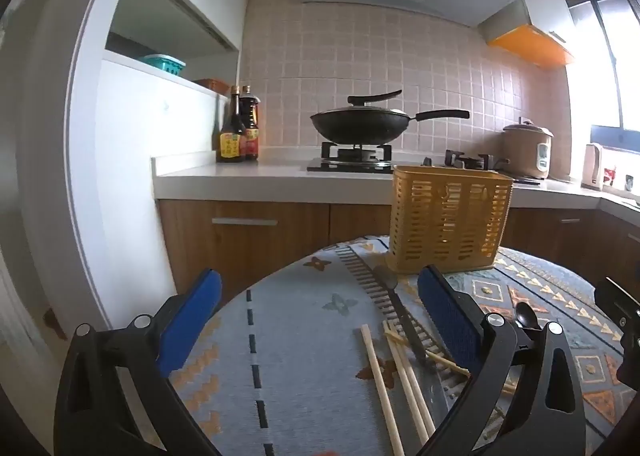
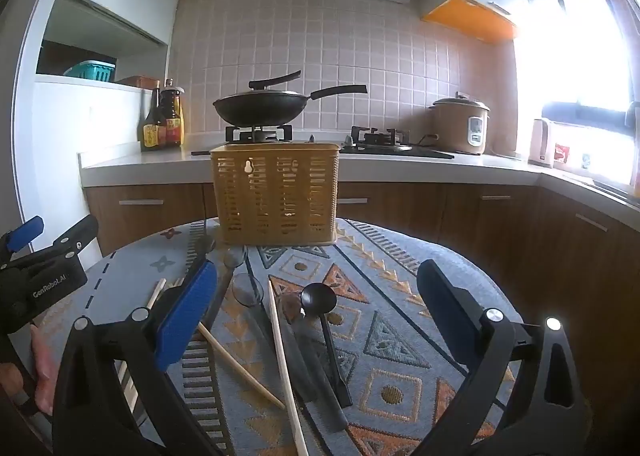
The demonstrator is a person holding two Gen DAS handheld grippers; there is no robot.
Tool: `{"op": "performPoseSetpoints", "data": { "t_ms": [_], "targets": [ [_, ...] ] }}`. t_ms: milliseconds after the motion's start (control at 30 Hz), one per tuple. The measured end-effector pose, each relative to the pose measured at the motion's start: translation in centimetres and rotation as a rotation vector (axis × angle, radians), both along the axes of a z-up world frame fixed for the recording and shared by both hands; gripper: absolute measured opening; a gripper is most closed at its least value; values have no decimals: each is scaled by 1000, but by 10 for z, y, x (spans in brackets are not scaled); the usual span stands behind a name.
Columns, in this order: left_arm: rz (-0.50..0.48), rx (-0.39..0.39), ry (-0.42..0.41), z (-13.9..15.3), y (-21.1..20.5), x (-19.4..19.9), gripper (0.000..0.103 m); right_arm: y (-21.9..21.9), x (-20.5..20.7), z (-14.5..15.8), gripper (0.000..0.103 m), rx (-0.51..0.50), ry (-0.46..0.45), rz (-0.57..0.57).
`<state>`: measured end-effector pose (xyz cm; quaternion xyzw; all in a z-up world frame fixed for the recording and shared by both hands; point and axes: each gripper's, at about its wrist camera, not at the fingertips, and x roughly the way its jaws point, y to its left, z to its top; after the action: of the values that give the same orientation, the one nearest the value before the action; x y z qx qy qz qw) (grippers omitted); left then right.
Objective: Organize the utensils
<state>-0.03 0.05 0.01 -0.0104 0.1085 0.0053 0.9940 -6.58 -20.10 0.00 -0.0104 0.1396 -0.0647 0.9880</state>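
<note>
A yellow slotted utensil basket (image 1: 450, 218) (image 2: 276, 194) stands upright at the far side of the patterned table. Loose utensils lie in front of it: wooden chopsticks (image 1: 400, 372) (image 2: 282, 356), a dark knife (image 1: 404, 316), a black spoon (image 2: 320, 298) (image 1: 526, 316) and clear-headed spoons (image 2: 248, 290). My left gripper (image 1: 320, 292) is open and empty above the table, left of the utensils. My right gripper (image 2: 316, 288) is open and empty, with the spoons and chopsticks between its fingers below. The left gripper also shows in the right wrist view (image 2: 44, 240).
The table (image 2: 400, 296) has a blue and orange patterned cloth. Behind it runs a kitchen counter (image 1: 240, 172) with sauce bottles (image 1: 238, 132), a wok (image 1: 360, 126) on the stove, a rice cooker (image 2: 462, 124) and a kettle (image 2: 542, 142).
</note>
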Motion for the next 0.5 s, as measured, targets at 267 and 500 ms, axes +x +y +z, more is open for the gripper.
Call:
{"op": "performPoseSetpoints", "data": {
  "t_ms": [267, 500],
  "targets": [
    [-14, -3, -21, 2, 1, -7, 95, -33, 7, 1, 95, 41, 37, 7],
    [-13, 4, -4, 2, 0, -3, 96, -30, 4, 1, 95, 28, 27, 10]
  ]
}}
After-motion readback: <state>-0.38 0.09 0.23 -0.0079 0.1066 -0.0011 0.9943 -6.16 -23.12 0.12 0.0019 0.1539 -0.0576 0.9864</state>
